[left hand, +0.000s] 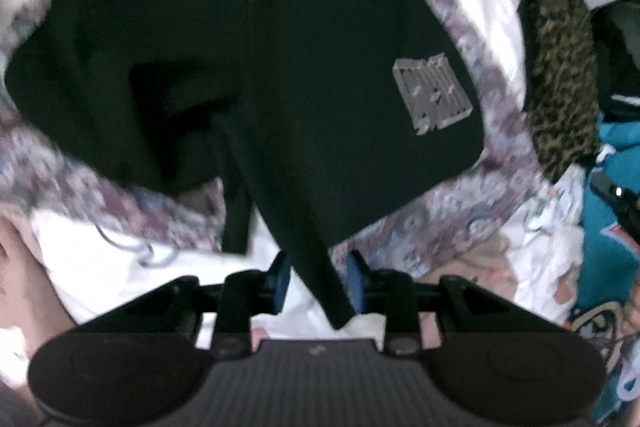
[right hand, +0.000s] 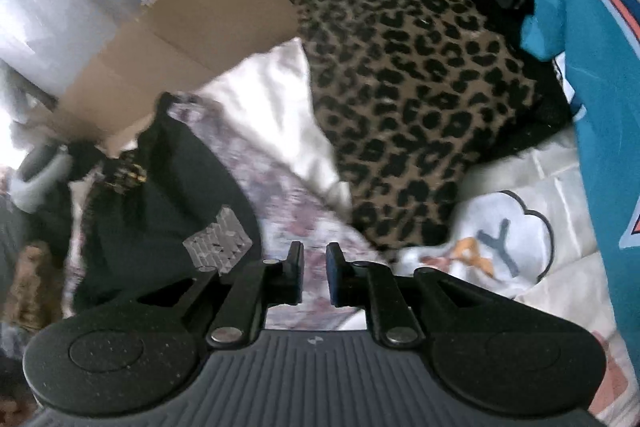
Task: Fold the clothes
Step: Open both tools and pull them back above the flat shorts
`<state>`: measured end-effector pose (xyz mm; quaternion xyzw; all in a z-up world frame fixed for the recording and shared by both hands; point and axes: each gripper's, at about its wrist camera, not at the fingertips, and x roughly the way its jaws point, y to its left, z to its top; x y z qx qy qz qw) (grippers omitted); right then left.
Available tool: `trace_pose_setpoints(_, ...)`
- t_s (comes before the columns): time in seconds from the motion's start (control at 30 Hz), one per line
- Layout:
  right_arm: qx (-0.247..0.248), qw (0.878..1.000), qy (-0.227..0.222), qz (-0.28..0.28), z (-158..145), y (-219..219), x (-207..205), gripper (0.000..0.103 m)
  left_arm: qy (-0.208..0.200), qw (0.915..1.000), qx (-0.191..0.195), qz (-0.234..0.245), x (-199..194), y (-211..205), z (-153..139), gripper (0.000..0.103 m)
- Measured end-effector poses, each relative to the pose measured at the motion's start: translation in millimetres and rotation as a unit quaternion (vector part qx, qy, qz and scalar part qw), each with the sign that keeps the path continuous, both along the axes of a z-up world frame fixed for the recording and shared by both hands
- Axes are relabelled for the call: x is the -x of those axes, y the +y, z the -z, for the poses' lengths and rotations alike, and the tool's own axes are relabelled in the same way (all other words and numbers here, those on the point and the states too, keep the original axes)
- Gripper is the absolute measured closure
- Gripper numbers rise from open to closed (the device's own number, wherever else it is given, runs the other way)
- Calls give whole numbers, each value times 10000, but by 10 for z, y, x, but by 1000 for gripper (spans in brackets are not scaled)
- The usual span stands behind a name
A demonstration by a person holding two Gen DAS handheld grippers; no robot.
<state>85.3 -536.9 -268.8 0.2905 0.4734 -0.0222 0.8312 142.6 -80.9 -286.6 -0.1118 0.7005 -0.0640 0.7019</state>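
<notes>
Bed surface, cluttered: floral quilt [left hand: 460,211] with white sheets, laundry piled along the right side. Black shorts [left hand: 248,67] lie spread flat mid-quilt, grey patch [left hand: 432,93] on one leg, probably laid out so they can be folded. Left gripper [left hand: 318,281] points almost straight down over the near hem; jaws partly apart, a strip of black fabric hangs between the blue pads [left hand: 356,283], not visibly pinched, so it looks let go. Further right, leopard-print garment [left hand: 560,67] and teal jersey [left hand: 612,227], likely waiting their turn.

Right wrist view: shorts [right hand: 160,195] sit at far left, so this camera aims off the garment. Right gripper [right hand: 315,273] has jaws narrowly apart, nothing between them, only quilt [right hand: 280,211] below. Only this view shows the cardboard box [right hand: 192,27], the leopard-print garment [right hand: 416,79] up close and a cartoon-print sheet [right hand: 512,235]. Only the left view shows the shorts' full outline.
</notes>
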Motion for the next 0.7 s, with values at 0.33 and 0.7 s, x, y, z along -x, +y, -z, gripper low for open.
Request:
trace_pose_setpoints(0.33, 7, 9999, -115, 11, -893, 201, -11, 76, -466, 9976, -4, 509, -377, 114, -1037, 68)
trace_pose_setpoints(0.7, 20, 9995, -271, -135, -1821, 497, -42, 75, -757, 9930, -561, 707, -572, 741, -2322, 68)
